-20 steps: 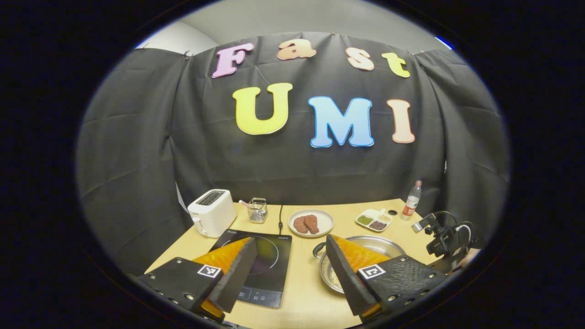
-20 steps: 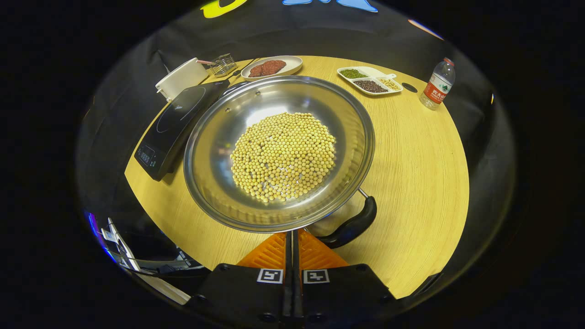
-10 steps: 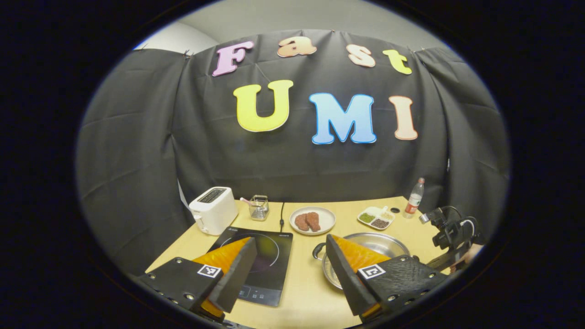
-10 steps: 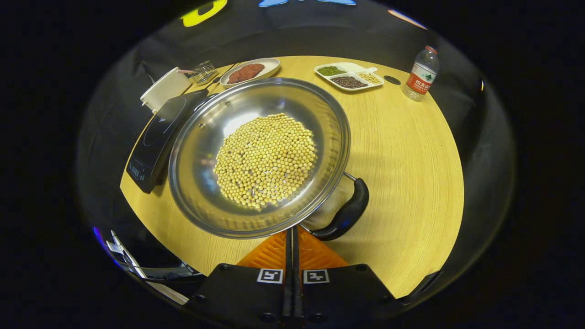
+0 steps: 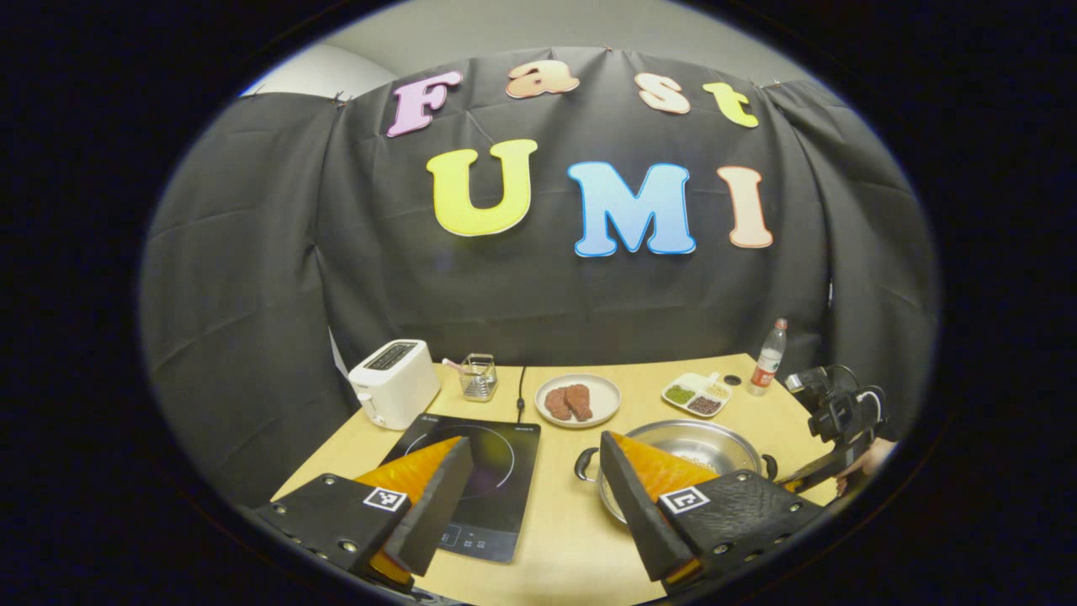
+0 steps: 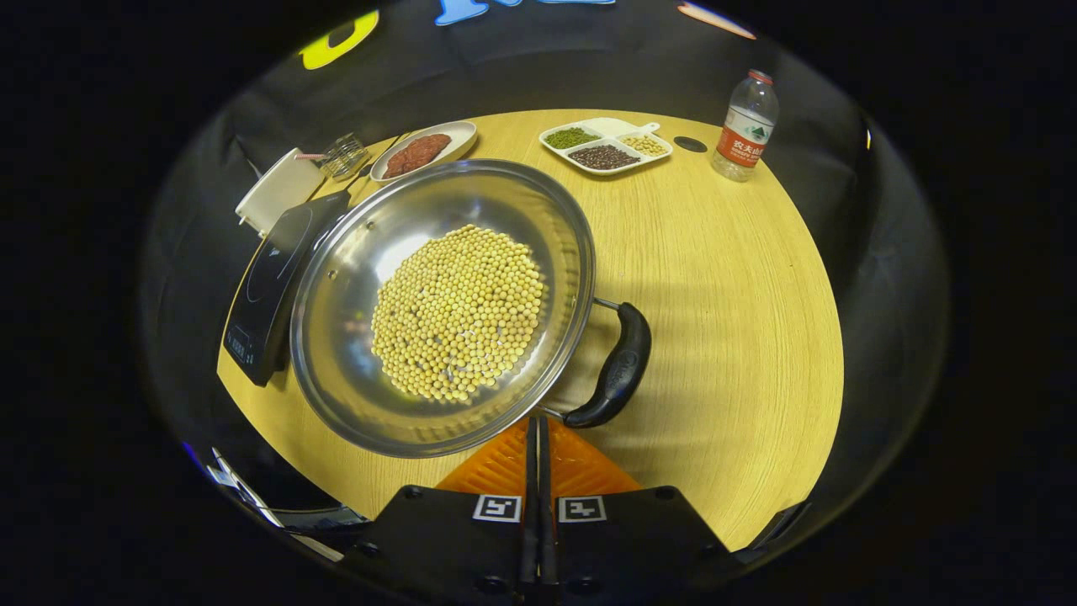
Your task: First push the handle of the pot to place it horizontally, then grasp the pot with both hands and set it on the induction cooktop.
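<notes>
Wooden table (image 6: 740, 337): pot (image 6: 437, 303) handle (image 6: 618, 370) toward right tool (image 6: 538, 438), pressed together; left tool (image 5: 534, 497) spread.

left tool (image 5: 534, 497): black mounts | square markers | silver screws

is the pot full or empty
Partly full: a layer of yellow beans covers the bottom of the pot, with bare steel wall showing all round them in the right gripper view.

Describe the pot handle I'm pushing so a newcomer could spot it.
Start at the steel pot of yellow beans beside the induction cooktop. On its rim nearest the shut right gripper sits a curved black handle, unlike the opposite one by the cooktop.
</notes>
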Demonstrator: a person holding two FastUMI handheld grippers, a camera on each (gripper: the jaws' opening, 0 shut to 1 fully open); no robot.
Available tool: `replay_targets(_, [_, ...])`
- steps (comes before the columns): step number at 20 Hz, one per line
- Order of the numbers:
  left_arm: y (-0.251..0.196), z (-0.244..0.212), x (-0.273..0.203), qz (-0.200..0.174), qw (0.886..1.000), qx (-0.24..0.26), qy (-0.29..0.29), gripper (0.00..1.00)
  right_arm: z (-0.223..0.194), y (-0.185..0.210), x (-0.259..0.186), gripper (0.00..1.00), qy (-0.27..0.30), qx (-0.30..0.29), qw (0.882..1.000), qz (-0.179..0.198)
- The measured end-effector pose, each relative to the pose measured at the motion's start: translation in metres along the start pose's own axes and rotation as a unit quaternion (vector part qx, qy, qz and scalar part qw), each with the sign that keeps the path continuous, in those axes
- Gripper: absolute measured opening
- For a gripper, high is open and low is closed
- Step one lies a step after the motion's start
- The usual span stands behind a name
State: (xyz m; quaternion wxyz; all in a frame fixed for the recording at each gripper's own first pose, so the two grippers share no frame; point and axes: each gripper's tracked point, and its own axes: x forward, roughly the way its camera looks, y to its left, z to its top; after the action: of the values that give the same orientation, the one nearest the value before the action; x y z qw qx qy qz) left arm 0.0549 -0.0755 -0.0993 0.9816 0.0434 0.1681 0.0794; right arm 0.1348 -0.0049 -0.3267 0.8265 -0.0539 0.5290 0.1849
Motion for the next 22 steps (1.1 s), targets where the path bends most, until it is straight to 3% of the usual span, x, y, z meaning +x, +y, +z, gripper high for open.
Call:
replay_targets(15, [-0.008, -0.005, 0.0, 0.005, 1.0, 0.009, 0.011, 0.93, 0.024, -0.02, 0.009, 0.02, -0.024, 0.044, 0.999, -0.011])
replay_targets(16, [-0.008, -0.006, 0.0, 0.005, 1.0, 0.009, 0.013, 0.89, 0.025, -0.022, 0.012, 0.02, -0.026, 0.045, 0.999, -0.011])
replay_targets(17, [-0.009, -0.007, 0.0, 0.004, 1.0, 0.009, 0.015, 0.93, 0.028, -0.024, 0.013, 0.02, -0.028, 0.046, 0.998, -0.011])
replay_targets(22, [-0.017, -0.011, 0.003, 0.001, 1.0, 0.012, 0.021, 0.93, 0.033, -0.028, 0.016, 0.02, -0.032, 0.05, 0.998, -0.008])
